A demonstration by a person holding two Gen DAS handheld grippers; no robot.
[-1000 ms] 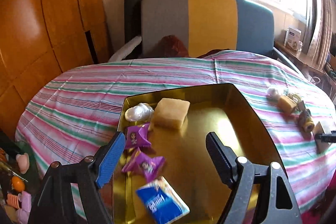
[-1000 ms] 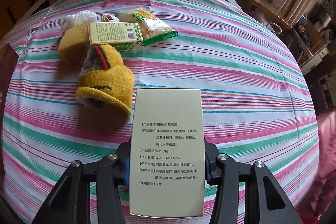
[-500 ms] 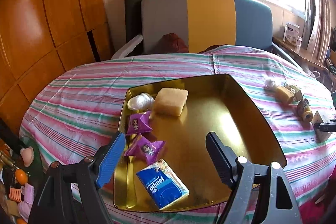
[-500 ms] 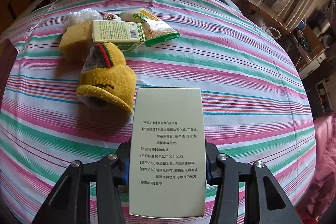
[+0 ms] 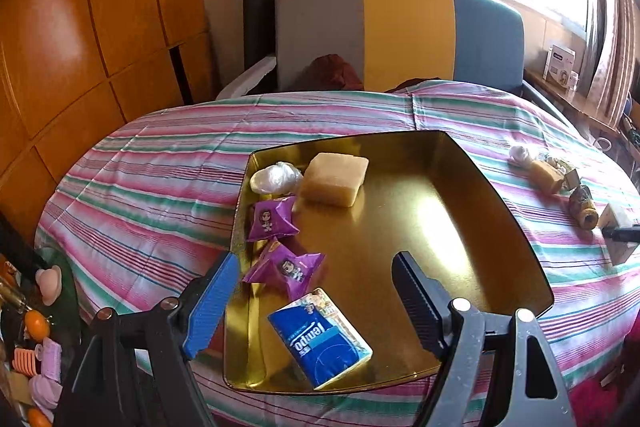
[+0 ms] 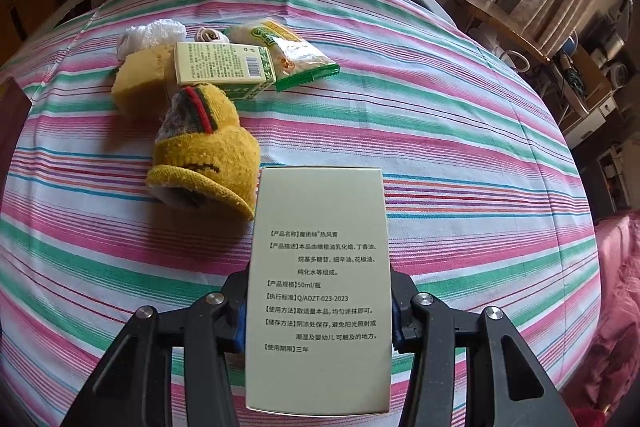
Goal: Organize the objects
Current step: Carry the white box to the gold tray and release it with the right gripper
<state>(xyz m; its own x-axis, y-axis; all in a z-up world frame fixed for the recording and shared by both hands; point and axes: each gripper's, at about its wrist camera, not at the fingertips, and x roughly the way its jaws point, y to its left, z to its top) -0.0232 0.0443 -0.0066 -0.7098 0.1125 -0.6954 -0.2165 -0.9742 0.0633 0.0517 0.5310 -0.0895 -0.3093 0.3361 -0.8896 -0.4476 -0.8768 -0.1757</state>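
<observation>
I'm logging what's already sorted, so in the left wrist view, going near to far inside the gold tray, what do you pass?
Blue Tempo tissue pack → nearer purple snack packet → farther purple snack packet → pale yellow sponge block, all inside the gold metal tray.

My left camera looks forward and down past my spread jaws, close over the gold tray [image 5: 500,211], toward the chair [image 5: 400,31] beyond the bench [image 5: 160,179]. My right camera looks down along a clamped pale box [image 6: 320,287], near the striped cloth. Both views share the yellow sponge [image 5: 544,177] [image 6: 138,79] cluster.
</observation>
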